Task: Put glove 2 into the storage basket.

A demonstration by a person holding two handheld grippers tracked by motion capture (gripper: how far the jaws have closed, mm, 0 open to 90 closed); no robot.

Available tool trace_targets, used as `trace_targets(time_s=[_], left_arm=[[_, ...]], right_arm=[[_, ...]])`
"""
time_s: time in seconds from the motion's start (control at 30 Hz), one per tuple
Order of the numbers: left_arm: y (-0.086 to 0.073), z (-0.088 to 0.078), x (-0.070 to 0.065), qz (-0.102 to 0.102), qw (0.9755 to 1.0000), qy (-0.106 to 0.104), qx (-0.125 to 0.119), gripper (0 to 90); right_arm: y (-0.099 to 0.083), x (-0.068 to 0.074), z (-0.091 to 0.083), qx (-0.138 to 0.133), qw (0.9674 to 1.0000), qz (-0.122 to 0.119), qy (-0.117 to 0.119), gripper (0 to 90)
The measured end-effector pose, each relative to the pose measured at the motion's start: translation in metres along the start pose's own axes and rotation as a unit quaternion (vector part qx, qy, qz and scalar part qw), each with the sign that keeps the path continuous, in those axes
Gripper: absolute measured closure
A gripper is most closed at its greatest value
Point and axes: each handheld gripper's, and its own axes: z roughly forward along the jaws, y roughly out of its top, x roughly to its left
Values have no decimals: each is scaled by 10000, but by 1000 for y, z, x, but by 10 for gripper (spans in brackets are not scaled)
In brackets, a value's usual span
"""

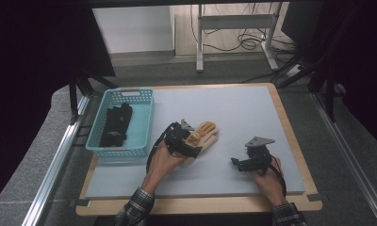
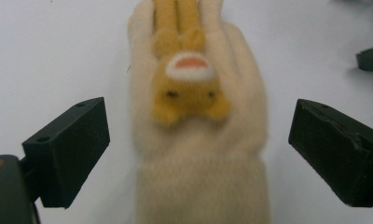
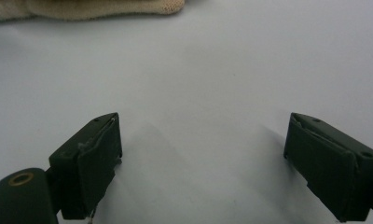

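Note:
A cream knitted glove (image 1: 208,133) with an orange animal figure on its back lies on the grey mat (image 1: 233,108), fingers pointing away. In the left gripper view the glove (image 2: 198,154) runs up the middle, and the jaws of my left gripper (image 2: 198,130) stand wide on either side of its cuff without touching it. From above, the left gripper (image 1: 185,137) hovers over the glove's near end. My right gripper (image 1: 237,163) rests low over the bare mat to the right. Its jaws (image 3: 201,140) are open with nothing between them, and the glove's edge (image 3: 82,7) shows at the top.
A turquoise plastic basket (image 1: 130,92) stands at the mat's left side with dark fabric items (image 1: 115,125) inside. The mat lies on a wooden board (image 1: 290,127). A table frame and cables (image 1: 238,28) stand on the floor behind.

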Motion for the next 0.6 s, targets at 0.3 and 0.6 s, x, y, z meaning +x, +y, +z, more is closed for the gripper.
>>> trace_targets(time_s=[0.3,0.6], left_arm=[[5,39,9,-236,9987,-174,425,64],[0,52,0,-61,9981,-128,595,62]], right_arm=[[0,0,0,-2,10000,7,7,107],[0,0,0,-1,10000,2,3,107]])
